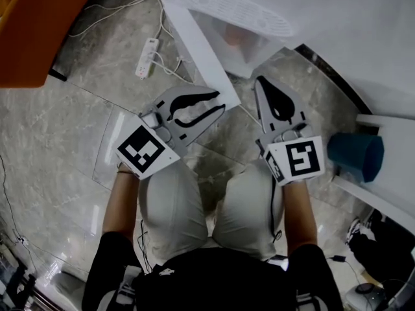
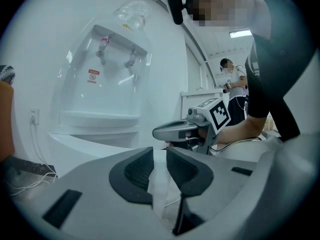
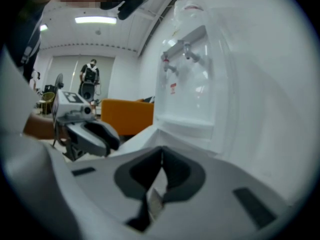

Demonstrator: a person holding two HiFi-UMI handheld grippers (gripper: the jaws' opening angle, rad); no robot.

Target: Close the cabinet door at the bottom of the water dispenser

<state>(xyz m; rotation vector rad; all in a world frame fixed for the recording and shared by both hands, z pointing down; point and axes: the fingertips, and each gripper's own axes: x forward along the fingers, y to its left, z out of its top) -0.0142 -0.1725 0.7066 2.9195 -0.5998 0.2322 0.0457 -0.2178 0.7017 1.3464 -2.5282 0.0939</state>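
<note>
While door (image 1: 201, 52) hangs open, left tongs (image 1: 221, 102) beside

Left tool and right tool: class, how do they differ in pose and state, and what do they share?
The left tool has its jaws slightly apart; the right tool has them together. The left tool slants toward the open cabinet door; the right tool points straighter ahead. Both are grey and carry a marker cube.

Two tongs (image 1: 219, 102) (image 1: 261, 81), one water dispenser (image 1: 240, 8), one cabinet door (image 1: 198, 50), one power strip (image 1: 148, 56).
</note>
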